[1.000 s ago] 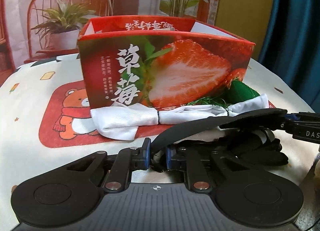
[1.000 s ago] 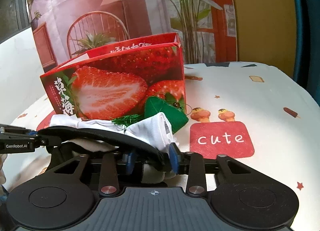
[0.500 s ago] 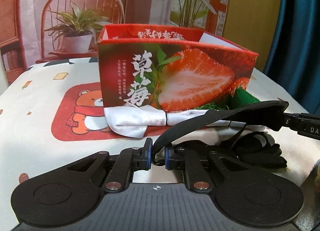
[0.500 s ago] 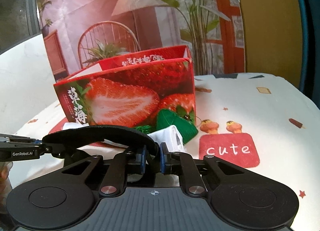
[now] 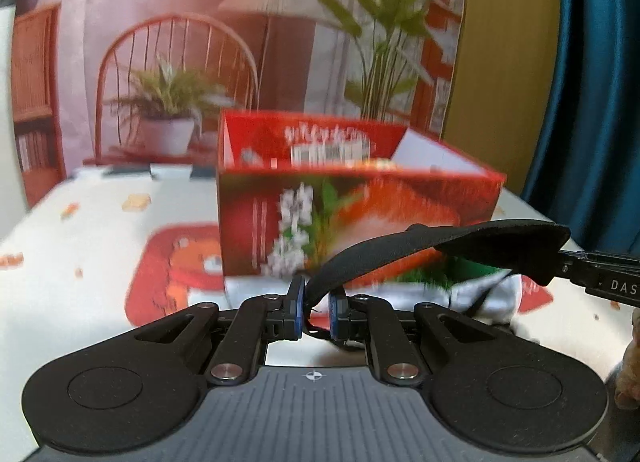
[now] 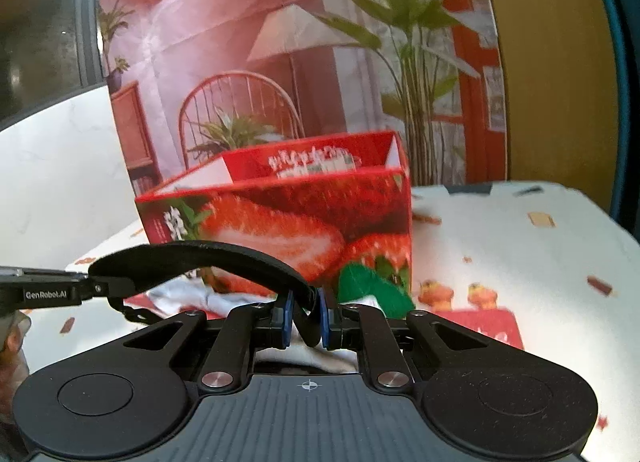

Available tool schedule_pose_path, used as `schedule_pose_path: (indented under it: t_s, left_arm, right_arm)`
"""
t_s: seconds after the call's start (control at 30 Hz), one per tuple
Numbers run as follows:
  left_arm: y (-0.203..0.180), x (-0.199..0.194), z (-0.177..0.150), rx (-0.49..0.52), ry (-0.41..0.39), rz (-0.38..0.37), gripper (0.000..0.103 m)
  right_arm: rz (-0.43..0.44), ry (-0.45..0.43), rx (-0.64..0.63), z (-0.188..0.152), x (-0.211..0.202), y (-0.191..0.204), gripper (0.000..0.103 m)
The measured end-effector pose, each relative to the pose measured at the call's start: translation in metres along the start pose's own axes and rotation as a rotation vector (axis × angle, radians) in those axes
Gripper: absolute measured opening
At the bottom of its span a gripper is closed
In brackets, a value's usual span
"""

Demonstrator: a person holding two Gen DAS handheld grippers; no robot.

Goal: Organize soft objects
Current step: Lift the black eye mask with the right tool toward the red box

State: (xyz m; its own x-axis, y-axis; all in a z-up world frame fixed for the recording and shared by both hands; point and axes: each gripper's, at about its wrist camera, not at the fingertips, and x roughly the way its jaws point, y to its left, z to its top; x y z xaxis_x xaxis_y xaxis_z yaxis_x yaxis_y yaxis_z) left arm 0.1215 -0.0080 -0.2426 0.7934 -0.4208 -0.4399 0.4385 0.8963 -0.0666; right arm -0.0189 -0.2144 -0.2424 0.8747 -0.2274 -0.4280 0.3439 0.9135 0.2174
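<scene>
- Your left gripper (image 5: 314,312) is clenched on one end of the black padded fabric strap (image 5: 440,246); your right gripper (image 6: 305,322) is clenched on the other end.
- The strap hangs stretched between them, above the table, in front of the open red strawberry-printed cardboard box (image 5: 360,198).
- Step in hand, judging by this: carrying the strap boxward.
- Next: raise both ends over the near wall, then let go.

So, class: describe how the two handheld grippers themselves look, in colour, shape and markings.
Both are matt black. Each has a ribbed grey base flanked by two round discs, silver pivot pins and a small crosshair mark. The left gripper and right gripper have blue finger pads. White lettering, partly cut off, shows on each one's side.
</scene>
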Motion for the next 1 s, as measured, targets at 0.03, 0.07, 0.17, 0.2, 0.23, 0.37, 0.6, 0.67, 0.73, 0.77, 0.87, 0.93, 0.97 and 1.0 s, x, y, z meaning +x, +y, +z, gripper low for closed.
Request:
schedule_pose_path:
  t_s: [0.03, 0.07, 0.17, 0.2, 0.23, 0.37, 0.6, 0.67, 0.73, 0.77, 0.87, 0.93, 0.97, 1.0]
  left_arm:
    - [0.000, -0.003, 0.006, 0.005, -0.018, 0.002, 0.013]
    - [0.000, -0.006, 0.014, 0.010, -0.037, 0.002, 0.013]
    - [-0.001, -0.012, 0.037, 0.035, -0.090, 0.006, 0.013]
    - [-0.002, -0.013, 0.045, 0.043, -0.105, 0.007, 0.013]
    - [-0.001, -0.014, 0.055, 0.050, -0.118, 0.007, 0.013]
    - [0.000, -0.006, 0.091, 0.060, -0.150, 0.014, 0.013]
    - [0.013, 0.039, 0.141, 0.059, -0.107, 0.037, 0.013]
    - [0.017, 0.053, 0.151, 0.060, -0.095, 0.051, 0.013]
    - [0.020, 0.069, 0.157, 0.051, -0.071, 0.062, 0.013]
    - [0.020, 0.079, 0.159, 0.042, -0.052, 0.067, 0.013]
    - [0.025, 0.104, 0.161, 0.017, 0.009, 0.072, 0.013]
    - [0.026, 0.119, 0.158, 0.016, 0.051, 0.076, 0.013]
    - [0.026, 0.125, 0.156, 0.019, 0.071, 0.076, 0.013]
    - [0.026, 0.130, 0.153, 0.026, 0.086, 0.074, 0.013]
  right_arm:
    - [0.006, -0.011, -0.006, 0.006, -0.001, 0.001, 0.012]
    - [0.009, -0.021, -0.013, 0.011, -0.002, 0.001, 0.012]
    - [0.032, -0.058, -0.040, 0.036, -0.004, 0.002, 0.012]
    - [0.038, -0.070, -0.051, 0.046, -0.003, 0.002, 0.012]
    - [0.048, -0.083, -0.063, 0.057, -0.003, 0.002, 0.012]
    - [0.075, -0.112, -0.087, 0.098, 0.009, 0.000, 0.012]
    - [0.076, -0.128, -0.123, 0.154, 0.056, -0.004, 0.012]
    - [0.064, -0.120, -0.129, 0.163, 0.073, -0.008, 0.012]
    - [0.051, -0.100, -0.121, 0.169, 0.093, -0.012, 0.012]
    - [0.040, -0.090, -0.122, 0.169, 0.101, -0.012, 0.012]
    - [0.016, -0.046, -0.138, 0.168, 0.128, -0.017, 0.012]
    - [0.005, -0.007, -0.144, 0.163, 0.144, -0.019, 0.012]
    - [0.000, 0.011, -0.143, 0.160, 0.151, -0.021, 0.012]
    - [-0.005, 0.028, -0.142, 0.157, 0.157, -0.023, 0.012]
